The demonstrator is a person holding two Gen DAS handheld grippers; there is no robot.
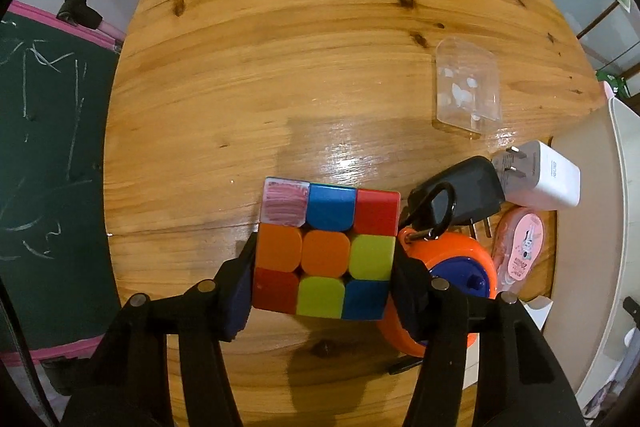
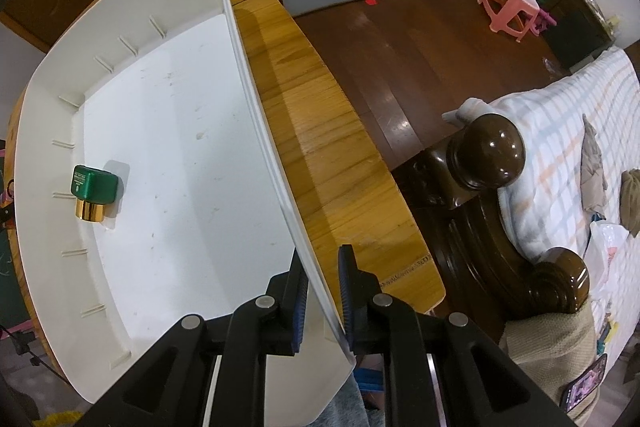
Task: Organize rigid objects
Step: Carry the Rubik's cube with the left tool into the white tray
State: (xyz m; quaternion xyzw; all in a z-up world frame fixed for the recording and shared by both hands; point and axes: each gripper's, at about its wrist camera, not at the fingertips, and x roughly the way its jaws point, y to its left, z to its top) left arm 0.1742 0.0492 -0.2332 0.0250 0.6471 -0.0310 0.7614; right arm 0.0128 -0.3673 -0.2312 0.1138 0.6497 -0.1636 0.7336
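Observation:
My left gripper [image 1: 324, 255] is shut on a Rubik's cube [image 1: 326, 247] and holds it over the wooden table [image 1: 280, 67]. Right of the cube lie an orange tape measure [image 1: 460, 263] with a black clip, a black plug adapter [image 1: 468, 191], a white charger [image 1: 540, 175], a pink correction tape [image 1: 520, 247] and a clear plastic case [image 1: 468, 87]. My right gripper [image 2: 323, 291] is shut on the right wall of a white bin [image 2: 256, 131]. A green bottle with a gold cap [image 2: 94, 191] lies inside the bin at its left.
The bin's edge shows at the far right of the left wrist view [image 1: 624, 187]. A green chalkboard [image 1: 48, 147] stands left of the table. The table's right edge [image 2: 360, 187] drops to a dark wood floor, with a bed frame [image 2: 492, 155] and a pink stool [image 2: 512, 7] beyond.

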